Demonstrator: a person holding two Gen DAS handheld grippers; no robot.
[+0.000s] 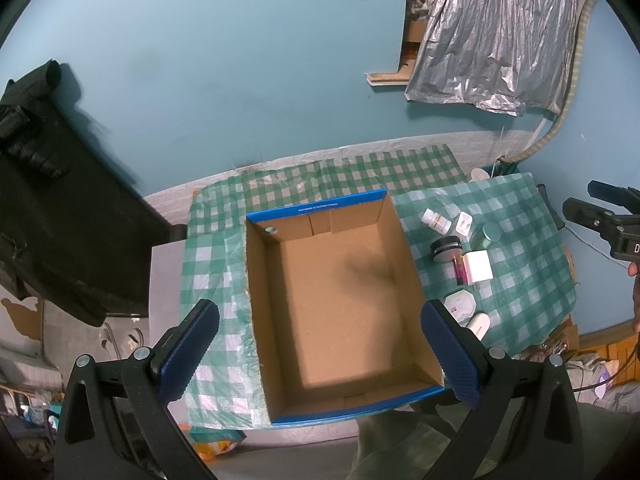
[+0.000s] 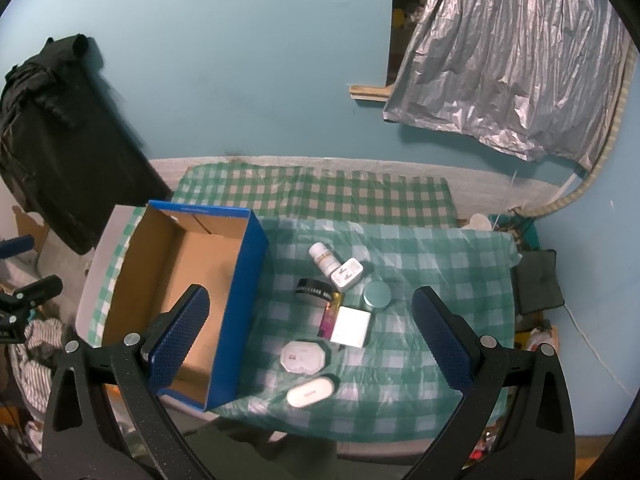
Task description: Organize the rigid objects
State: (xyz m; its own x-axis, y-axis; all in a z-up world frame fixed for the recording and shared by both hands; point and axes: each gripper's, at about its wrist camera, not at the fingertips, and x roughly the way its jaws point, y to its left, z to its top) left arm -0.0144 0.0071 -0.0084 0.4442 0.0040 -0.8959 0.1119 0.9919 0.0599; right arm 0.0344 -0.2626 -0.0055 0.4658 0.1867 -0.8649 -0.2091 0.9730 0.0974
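**Open box and a cluster of small containers on a checked cloth**

I hold a two-finger tool in each hand above a table covered by a green-and-white checked cloth point(image 2: 420, 264). My left gripper point(image 1: 320, 354) hangs over an empty cardboard box point(image 1: 336, 304), its blue-padded fingers spread wide with nothing between them. My right gripper point(image 2: 308, 340) hangs over the small items, fingers equally wide and holding nothing.

The box has blue outer walls, a plain brown inside, and sits on the left part of the cloth with its top open.

Just to its right lie the rigid objects, grouped close together:
- a small white bottle point(image 2: 325, 259) lying on its side, farthest from me;
- a white plug-shaped adapter point(image 2: 347, 274) touching it;
- a black-lidded jar point(image 2: 313, 291);
- a round teal tin point(image 2: 377, 295);
- a white square box point(image 2: 351, 326) resting beside a purple and gold tube point(image 2: 330, 316);
- a white octagonal case point(image 2: 303, 356);
- a white oval case point(image 2: 312, 392), nearest to me.

None of them is inside the cardboard box.

Behind the table is a light blue wall point(image 2: 248, 80), with a crinkled silver sheet point(image 2: 516, 64) hanging at upper right and a black garment point(image 2: 60, 128) at left.
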